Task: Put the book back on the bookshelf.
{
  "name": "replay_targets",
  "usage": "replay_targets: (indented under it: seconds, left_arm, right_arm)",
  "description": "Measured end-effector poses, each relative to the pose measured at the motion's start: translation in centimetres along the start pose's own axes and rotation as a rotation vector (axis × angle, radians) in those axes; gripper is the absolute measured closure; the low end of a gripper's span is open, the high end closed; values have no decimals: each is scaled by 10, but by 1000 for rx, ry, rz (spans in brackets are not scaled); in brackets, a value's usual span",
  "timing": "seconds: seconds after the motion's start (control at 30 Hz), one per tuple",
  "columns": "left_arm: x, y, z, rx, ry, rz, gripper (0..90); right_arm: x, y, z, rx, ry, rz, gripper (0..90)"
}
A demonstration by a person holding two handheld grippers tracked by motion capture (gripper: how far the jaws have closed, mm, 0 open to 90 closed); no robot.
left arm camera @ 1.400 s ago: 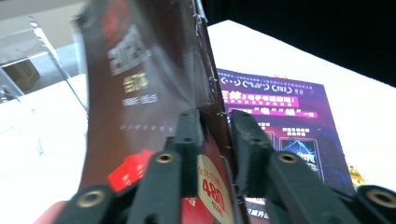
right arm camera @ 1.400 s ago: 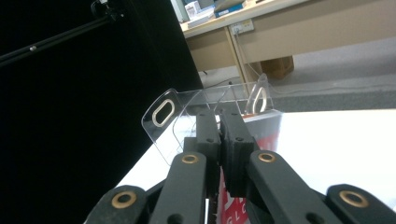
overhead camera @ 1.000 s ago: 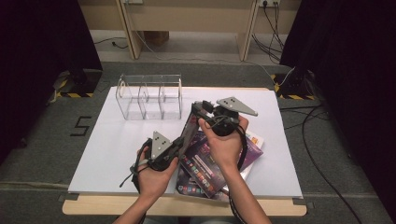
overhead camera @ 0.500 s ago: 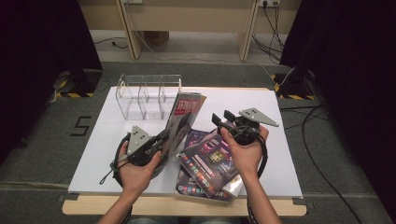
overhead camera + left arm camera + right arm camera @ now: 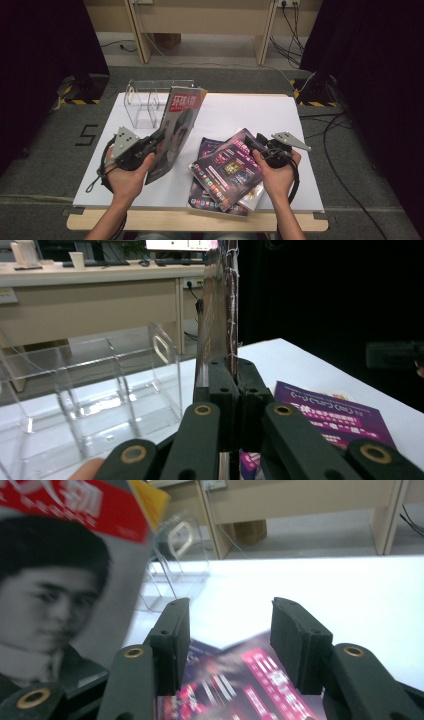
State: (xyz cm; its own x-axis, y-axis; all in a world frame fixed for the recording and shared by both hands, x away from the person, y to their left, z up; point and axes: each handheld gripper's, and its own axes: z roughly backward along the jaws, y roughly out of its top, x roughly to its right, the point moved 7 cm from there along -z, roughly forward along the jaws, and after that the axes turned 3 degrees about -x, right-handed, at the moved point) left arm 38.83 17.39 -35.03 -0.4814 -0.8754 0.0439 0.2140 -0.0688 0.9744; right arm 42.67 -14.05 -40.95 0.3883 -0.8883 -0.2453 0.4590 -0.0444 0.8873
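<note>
My left gripper (image 5: 157,137) is shut on the lower edge of a grey magazine (image 5: 177,125) with a red title, holding it upright over the table's left half. In the left gripper view the magazine (image 5: 220,315) rises edge-on from the closed jaws (image 5: 232,385). My right gripper (image 5: 250,142) is open at the right, low over a pile of purple magazines (image 5: 227,167). Its jaws (image 5: 230,630) have just been opening and nothing is between them. The purple cover (image 5: 240,690) lies below them and the grey magazine (image 5: 55,595) stands off to the left.
A clear acrylic rack (image 5: 147,100) with upright dividers stands at the back left of the white tabletop (image 5: 250,110), just behind the held magazine. The same rack (image 5: 100,385) shows in the left gripper view. Cables and desk legs lie beyond the table.
Both grippers were together at the magazine in the middle. The left has carried it leftward and stood it upright. The right has moved right and down over the purple pile.
</note>
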Motion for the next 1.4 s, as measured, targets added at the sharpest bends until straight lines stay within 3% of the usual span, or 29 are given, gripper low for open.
replay_targets:
  seconds: [0.17,0.43,0.8,1.4]
  left_arm:
    - [-19,6,11,32,38,-1,872]
    - [-38,10,22,63,80,3,872]
    - [-56,17,28,98,126,14,872]
    - [-93,22,18,125,224,34,872]
  right_arm:
    - [16,-17,0,-16,-38,-10,510]
    - [32,-38,-2,-37,-76,-19,510]
    - [43,-56,0,-41,-95,-43,510]
    - [47,-67,1,-32,-123,3,506]
